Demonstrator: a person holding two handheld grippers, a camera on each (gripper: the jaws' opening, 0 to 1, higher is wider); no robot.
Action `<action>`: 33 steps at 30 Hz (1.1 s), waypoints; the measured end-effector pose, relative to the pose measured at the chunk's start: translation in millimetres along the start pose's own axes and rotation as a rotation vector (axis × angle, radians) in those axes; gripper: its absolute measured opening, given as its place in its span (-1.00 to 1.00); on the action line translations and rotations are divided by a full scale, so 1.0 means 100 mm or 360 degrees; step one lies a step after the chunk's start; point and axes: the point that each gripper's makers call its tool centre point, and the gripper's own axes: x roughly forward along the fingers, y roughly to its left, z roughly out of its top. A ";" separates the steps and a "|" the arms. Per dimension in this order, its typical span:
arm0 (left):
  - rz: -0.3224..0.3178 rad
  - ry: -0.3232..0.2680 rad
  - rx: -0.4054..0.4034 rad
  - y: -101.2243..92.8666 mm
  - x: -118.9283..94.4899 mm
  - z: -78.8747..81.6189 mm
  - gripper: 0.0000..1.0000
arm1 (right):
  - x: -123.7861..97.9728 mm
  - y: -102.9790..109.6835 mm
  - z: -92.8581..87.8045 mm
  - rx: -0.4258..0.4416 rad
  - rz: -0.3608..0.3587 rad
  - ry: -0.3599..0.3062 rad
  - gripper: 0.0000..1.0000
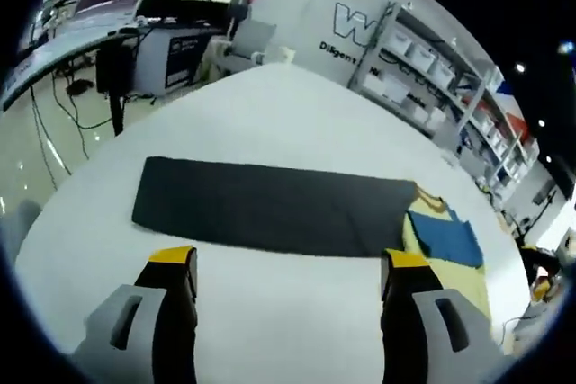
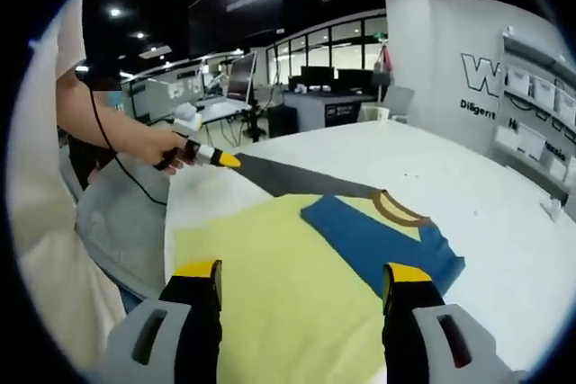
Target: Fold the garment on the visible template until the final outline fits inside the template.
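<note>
Your left gripper [image 1: 288, 281] hovers over the white table [image 1: 270, 105], jaws spread wide w/ nothing between them, yellow tips pointing at the dark template [image 1: 270, 206], a long flat rectangle lying across the tabletop. At the template's right end in the left gripper view, the garment [image 1: 445, 240] touches it: a yellow shirt w/ a blue panel and a brown-trimmed neck. Behind the table you have shelving w/ white bins [image 1: 423, 74] along a wall w/ lettering.

In the right gripper view, your right gripper [image 2: 306, 290] sits directly over the garment [image 2: 270, 294], jaws apart and gripping nothing. The shirt lies flat on the table [image 2: 504, 213], blue panel [image 2: 382, 240] and neck opening toward the template [image 2: 297, 177], which the collar end meets. Your left gripper [image 2: 225, 159] shows at the template's far end, held in a hand [image 2: 171, 157] w/ a cable trailing below the arm; from this angle you can't tell its jaw state. Desks and monitors [image 2: 324, 78] stand in the background
</note>
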 end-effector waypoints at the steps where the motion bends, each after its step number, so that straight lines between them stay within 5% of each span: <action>1: 0.0014 -0.0021 -0.0053 0.05 0.00 0.02 0.56 | -0.01 -0.01 -0.01 0.0001 -0.0007 0.0005 0.39; 12: 0.0251 -0.0148 -0.0204 0.57 -0.04 0.14 0.26 | -0.05 -0.15 -0.04 0.0012 -0.0062 0.0030 0.39; 18: 0.0290 -0.0143 -0.0248 0.58 -0.05 0.19 -0.04 | -0.04 -0.17 -0.03 0.0015 -0.0066 0.0036 0.38; 26: 0.0439 -0.0133 -0.0277 0.78 -0.11 0.20 -0.69 | -0.01 -0.16 -0.06 0.0014 -0.0068 0.0052 0.38; 33: 0.0431 -0.0108 -0.0239 0.78 -0.09 0.23 -0.95 | 0.01 -0.18 -0.06 0.0016 -0.0067 0.0058 0.37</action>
